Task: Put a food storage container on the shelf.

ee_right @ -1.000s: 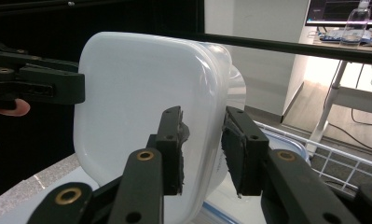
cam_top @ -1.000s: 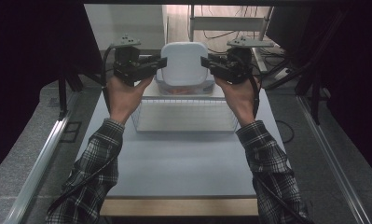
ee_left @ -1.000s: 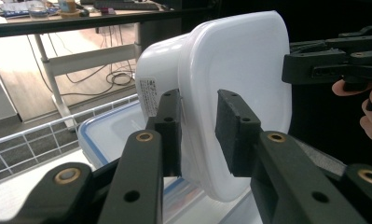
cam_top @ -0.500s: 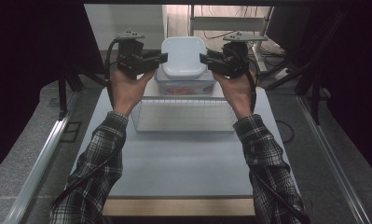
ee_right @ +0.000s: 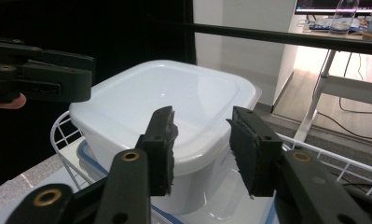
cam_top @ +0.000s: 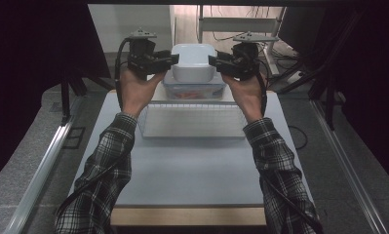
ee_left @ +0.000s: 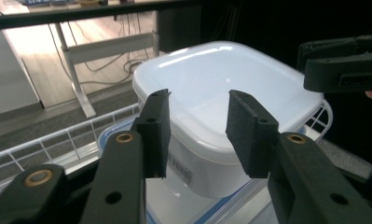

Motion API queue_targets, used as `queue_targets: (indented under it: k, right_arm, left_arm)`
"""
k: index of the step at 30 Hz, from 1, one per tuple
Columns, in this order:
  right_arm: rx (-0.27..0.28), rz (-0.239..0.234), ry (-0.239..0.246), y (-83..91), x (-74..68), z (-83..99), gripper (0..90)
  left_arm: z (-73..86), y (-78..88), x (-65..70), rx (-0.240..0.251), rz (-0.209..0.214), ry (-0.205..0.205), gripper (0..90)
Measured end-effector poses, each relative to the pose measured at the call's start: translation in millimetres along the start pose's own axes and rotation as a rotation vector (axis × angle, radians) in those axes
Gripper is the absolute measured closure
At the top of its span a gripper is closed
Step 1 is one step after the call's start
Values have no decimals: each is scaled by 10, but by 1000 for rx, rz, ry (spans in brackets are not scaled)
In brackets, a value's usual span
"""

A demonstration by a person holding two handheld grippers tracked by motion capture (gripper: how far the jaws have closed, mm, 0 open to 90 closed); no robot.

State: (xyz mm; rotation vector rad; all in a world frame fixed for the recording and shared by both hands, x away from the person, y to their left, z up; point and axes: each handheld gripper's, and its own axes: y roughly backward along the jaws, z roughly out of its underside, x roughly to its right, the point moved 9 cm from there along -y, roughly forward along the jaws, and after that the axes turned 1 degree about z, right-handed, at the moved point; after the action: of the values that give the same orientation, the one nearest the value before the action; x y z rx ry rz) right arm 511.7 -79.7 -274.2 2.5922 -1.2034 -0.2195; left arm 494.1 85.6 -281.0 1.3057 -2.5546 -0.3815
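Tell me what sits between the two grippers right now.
The white lidded container, stacked on a clear blue-rimmed box, sits between left gripper and right gripper in the high view.

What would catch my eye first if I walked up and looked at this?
Most striking is the white lidded tub at the far end of the table, stacked on a clear blue-rimmed box. A left gripper and a right gripper flank it, their jaws just opened and off its sides. Nearer the person lies an empty white wire basket.
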Motion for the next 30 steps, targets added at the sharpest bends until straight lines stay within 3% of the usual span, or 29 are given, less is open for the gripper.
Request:
queue_targets:
  k: [5,13,23,30]
  right_arm:
    - [7,-46,-3,107,-26,-10,501]
    - [-12,-97,17,240,-102,150,400]
    - [-9,-114,23,313,-161,336,315]
    - [-26,-122,60,312,-250,536,247]
  left_arm:
    - [-17,107,30,5,19,-16,528]
    - [150,222,90,11,47,-17,444]
    - [460,257,105,-8,67,-28,331]
    - [687,249,153,-31,85,-35,256]
